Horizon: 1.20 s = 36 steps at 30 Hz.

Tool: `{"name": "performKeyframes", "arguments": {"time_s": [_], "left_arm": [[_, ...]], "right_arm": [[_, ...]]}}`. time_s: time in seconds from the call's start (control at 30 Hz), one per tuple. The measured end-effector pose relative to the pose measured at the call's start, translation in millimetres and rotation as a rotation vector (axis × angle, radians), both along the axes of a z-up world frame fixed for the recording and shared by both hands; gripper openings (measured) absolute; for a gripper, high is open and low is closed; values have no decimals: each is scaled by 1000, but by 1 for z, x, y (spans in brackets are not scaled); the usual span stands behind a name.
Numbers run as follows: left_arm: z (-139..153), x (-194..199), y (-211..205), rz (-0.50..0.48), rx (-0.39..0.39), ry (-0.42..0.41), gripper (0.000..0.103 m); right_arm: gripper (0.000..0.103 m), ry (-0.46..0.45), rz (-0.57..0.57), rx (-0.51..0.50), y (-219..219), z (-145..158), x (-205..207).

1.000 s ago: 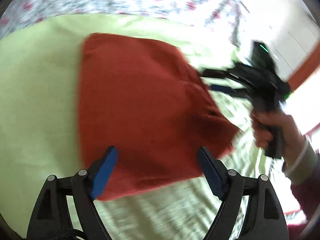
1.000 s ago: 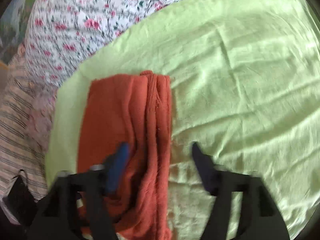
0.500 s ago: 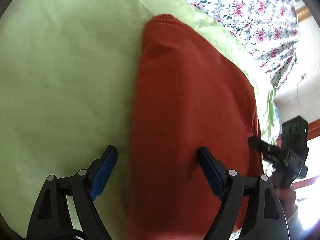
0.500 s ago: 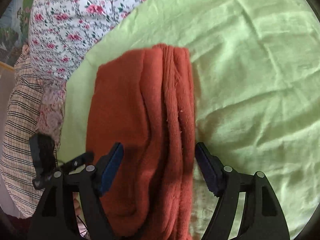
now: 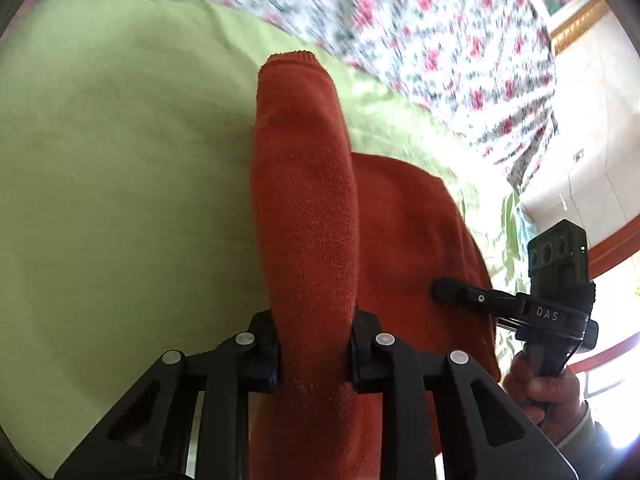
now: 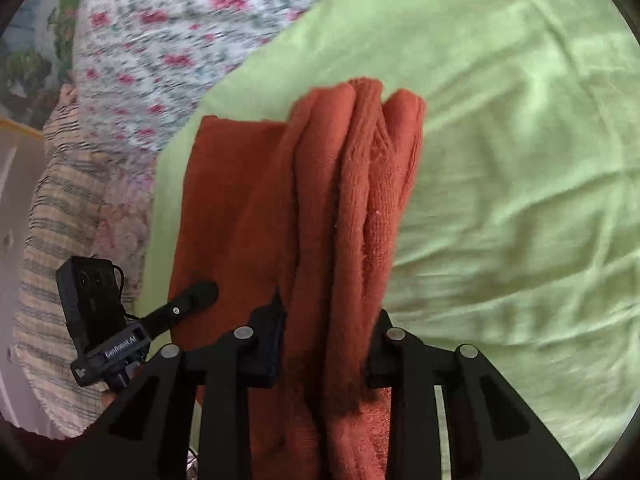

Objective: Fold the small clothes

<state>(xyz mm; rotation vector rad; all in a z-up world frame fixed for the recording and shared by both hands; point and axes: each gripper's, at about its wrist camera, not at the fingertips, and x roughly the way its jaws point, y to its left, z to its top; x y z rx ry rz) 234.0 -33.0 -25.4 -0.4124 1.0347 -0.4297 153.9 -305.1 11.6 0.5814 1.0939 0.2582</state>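
**A:** Status on the left gripper (image 5: 314, 354)?

**B:** We're clamping it on one raised edge of the rust-red knit garment (image 5: 308, 208). The jaws are pinched tight on the fabric, and the fold is running up between them as a ridge.

**A:** And the right gripper (image 6: 326, 354)?

**B:** Same there. We're squeezing a bunched stack of folds at the garment's other edge, with several layers standing up between the fingers.

**A:** Where's the garment sitting?

**B:** We're seeing the middle of it lying flat on the light green sheet (image 6: 520, 160), with both gripped edges lifted off it. The floral bedcover (image 5: 420, 20) is showing beyond the sheet's far edge.

**A:** Are the grippers near each other?

**B:** We're seeing each one in the other's camera, tips resting over the flat red panel. The right hand (image 5: 548, 388) is showing on its handle. The striped cloth (image 6: 60, 208) is lying off the sheet's edge.
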Motion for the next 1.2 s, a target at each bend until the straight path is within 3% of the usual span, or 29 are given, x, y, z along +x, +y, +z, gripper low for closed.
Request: {"name": "performKeyframes", "arguments": {"time_s": [0.23, 0.4, 0.5, 0.57, 0.6, 0.73, 0.8, 0.9, 1.0, 1.1, 1.17, 1.2], "left_arm": [[21, -48, 115, 161, 26, -20, 23], [5, -70, 165, 230, 62, 7, 24], [-18, -74, 178, 243, 90, 53, 26], [-27, -76, 183, 256, 95, 79, 33], [-27, -78, 184, 262, 85, 80, 34], [-15, -85, 188, 290, 122, 53, 56], [-9, -87, 189, 304, 144, 41, 61], [-6, -91, 198, 327, 148, 32, 61], [-4, -88, 200, 337, 161, 39, 61], [-3, -85, 194, 332, 187, 46, 61], [-5, -83, 192, 328, 194, 53, 61], [-6, -82, 190, 327, 194, 58, 61]], "right_arm": [[27, -38, 186, 70, 104, -4, 18], [26, -28, 283, 94, 164, -26, 32], [26, -5, 313, 64, 186, -42, 38], [27, -1, 307, 36, 190, -51, 39], [31, 0, 298, 23, 188, -54, 39], [53, 22, 239, -22, 175, -53, 37], [54, -9, 196, -52, 166, -40, 33], [54, -93, 147, -124, 161, -11, 26], [54, -147, 176, -121, 173, 3, 27], [51, -137, 235, -113, 189, -2, 33], [49, -97, 236, -172, 198, -15, 39], [36, -68, 222, -198, 202, -23, 42]]}}
